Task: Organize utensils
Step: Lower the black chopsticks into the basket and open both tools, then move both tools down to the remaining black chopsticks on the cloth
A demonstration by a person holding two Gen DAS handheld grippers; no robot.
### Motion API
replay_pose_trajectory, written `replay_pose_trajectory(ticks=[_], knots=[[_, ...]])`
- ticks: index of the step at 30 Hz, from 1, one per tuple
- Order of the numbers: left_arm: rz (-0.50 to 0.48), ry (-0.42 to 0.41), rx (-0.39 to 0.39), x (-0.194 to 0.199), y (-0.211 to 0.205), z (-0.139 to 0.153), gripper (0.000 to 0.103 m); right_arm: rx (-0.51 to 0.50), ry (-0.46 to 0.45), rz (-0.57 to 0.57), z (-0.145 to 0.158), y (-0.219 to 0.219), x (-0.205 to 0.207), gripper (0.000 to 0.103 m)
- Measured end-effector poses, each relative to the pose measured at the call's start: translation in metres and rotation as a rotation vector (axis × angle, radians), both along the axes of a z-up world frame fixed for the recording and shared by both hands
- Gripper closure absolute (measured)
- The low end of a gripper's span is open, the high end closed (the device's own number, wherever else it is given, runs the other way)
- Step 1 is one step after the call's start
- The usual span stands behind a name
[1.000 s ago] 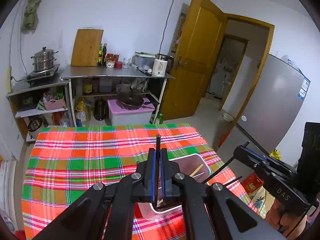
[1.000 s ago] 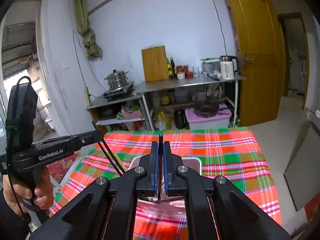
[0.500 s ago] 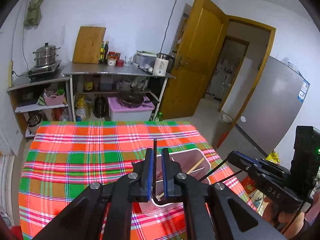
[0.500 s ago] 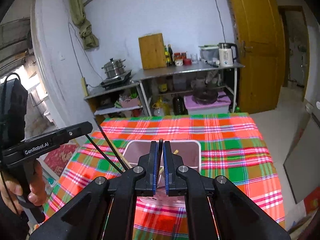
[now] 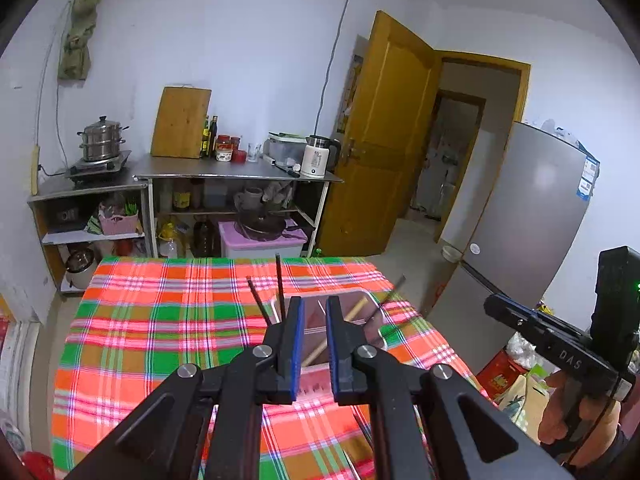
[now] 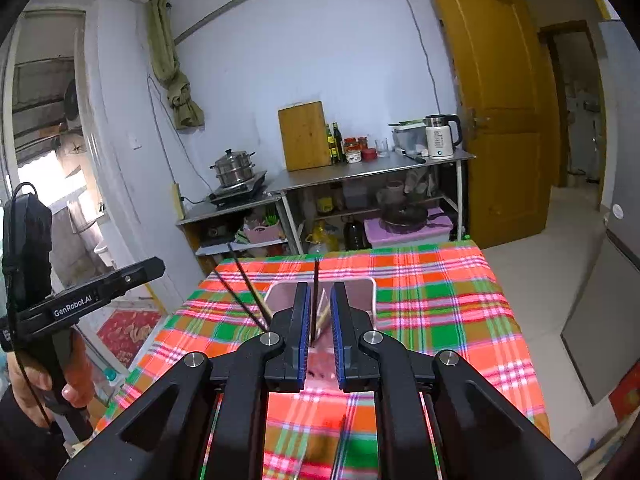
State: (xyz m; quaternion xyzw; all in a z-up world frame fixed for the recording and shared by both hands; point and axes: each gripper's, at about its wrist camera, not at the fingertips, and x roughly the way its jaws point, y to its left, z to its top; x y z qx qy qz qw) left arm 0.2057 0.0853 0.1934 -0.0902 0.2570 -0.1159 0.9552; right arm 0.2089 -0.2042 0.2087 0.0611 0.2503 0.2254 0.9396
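A pale pink tray (image 5: 344,293) (image 6: 356,288) sits on the plaid tablecloth (image 5: 160,320) (image 6: 440,300). Dark chopsticks (image 5: 277,280) (image 6: 244,280) and a wooden chopstick (image 5: 356,309) (image 6: 322,316) lean in it. My left gripper (image 5: 315,304) hovers just short of the tray, jaws slightly apart with nothing pressed between them. A dark chopstick rises just left of its left finger. My right gripper (image 6: 320,292) is opening. A dark chopstick (image 6: 316,276) stands in the gap, and the pads do not press on it.
A hand (image 5: 576,412) holds the right gripper beside the table's right edge, near a grey fridge (image 5: 540,220). Another hand (image 6: 36,384) holds the left gripper at the left edge. Metal shelves (image 5: 240,176) with pots and bottles stand behind the table.
Both grippers' jaws have parted and let go of the dark chopsticks they held. Both have drawn back from the tray, and the chopsticks now lean in it.
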Motion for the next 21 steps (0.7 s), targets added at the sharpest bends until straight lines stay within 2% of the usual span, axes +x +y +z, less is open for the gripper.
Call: replay_pose_trajectory(ticks=[3,6,13,21], knots=[[0.01,0.019,0.01,-0.021,-0.007,-0.011,0.085,0.005,0.009,-0.011,-0.006,-0.011,-0.018,0.093],[0.007,0.034,0.023,-0.039,-0.015,-0.024,0.085,0.007,0.023,-0.019,-0.015,-0.021,-0.033,0.093],[-0.021,0.065,-0.004,-0.077,-0.029,-0.056,0.085,0.025,0.07,-0.043,-0.042,-0.043,-0.063,0.093],[-0.046,0.122,-0.019,-0.097,-0.042,-0.09,0.085,0.023,0.116,-0.049,-0.068,-0.054,-0.089,0.093]])
